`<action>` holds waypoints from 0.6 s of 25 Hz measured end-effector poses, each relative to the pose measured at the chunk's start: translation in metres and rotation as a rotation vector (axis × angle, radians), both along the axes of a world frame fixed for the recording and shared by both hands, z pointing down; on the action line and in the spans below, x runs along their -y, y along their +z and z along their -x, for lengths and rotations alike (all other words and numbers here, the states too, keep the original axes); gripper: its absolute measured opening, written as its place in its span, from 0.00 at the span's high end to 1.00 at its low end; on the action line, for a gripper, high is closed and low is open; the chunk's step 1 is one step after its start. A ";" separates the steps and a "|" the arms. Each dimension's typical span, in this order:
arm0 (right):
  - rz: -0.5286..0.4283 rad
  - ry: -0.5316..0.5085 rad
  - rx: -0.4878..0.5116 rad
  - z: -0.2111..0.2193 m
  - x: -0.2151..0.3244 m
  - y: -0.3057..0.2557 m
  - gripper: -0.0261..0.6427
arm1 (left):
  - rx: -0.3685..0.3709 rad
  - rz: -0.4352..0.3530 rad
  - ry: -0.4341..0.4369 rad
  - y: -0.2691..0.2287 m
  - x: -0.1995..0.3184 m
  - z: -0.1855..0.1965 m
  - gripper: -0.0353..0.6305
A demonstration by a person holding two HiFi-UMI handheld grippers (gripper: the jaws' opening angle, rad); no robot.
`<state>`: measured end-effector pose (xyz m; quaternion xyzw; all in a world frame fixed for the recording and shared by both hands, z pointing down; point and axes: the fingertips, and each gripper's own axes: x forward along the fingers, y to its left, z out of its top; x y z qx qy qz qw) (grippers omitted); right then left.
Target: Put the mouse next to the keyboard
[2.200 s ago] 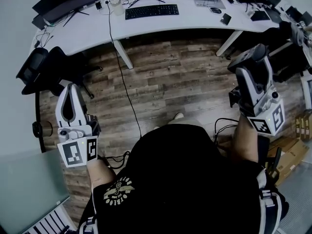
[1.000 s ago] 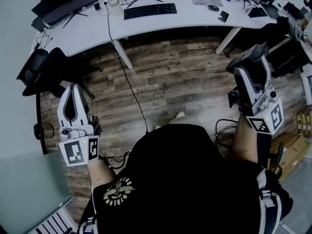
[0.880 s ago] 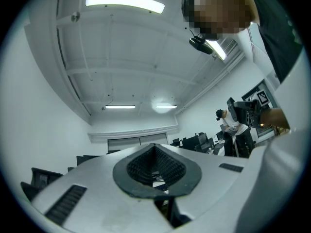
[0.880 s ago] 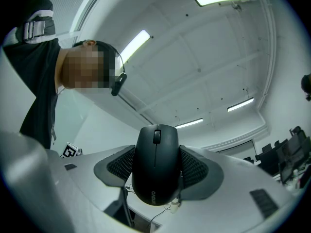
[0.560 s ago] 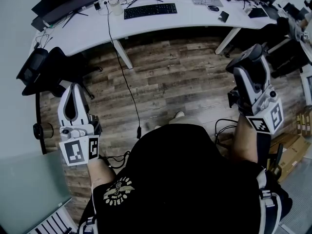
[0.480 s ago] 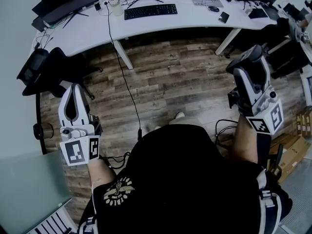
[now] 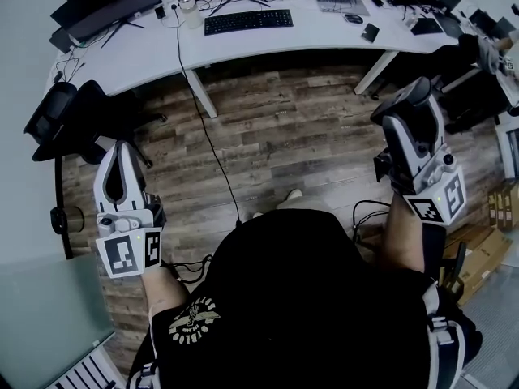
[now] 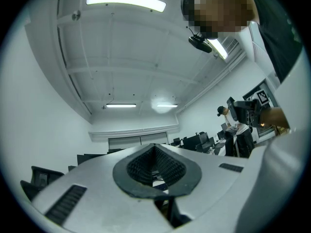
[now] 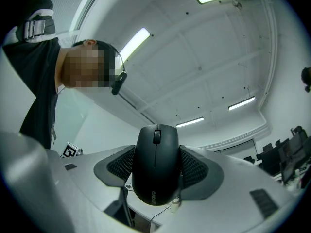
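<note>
the right hand-held gripper (image 7: 404,102), at about 2 o'clock in the head view, is clamped on the black mouse (image 9: 156,163), its padded jaws pressing on the mouse's two sides. the left hand-held gripper (image 7: 120,151), at 9 o'clock, has its jaws together with nothing between them. both hang over the wood floor (image 7: 284,136), well apart from the keyboard (image 7: 248,21) on the white desk (image 7: 268,45) at 12 o'clock.

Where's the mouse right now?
Mouse clamped in the right gripper, over the floor on the person's right; keyboard sits far off on the desk, top of head view.
</note>
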<state>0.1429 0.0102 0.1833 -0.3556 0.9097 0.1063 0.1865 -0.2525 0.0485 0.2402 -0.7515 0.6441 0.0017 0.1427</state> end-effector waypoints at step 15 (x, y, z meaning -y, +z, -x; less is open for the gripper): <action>0.004 0.010 -0.008 -0.004 0.004 0.003 0.53 | -0.006 0.008 0.011 0.008 0.009 -0.005 0.94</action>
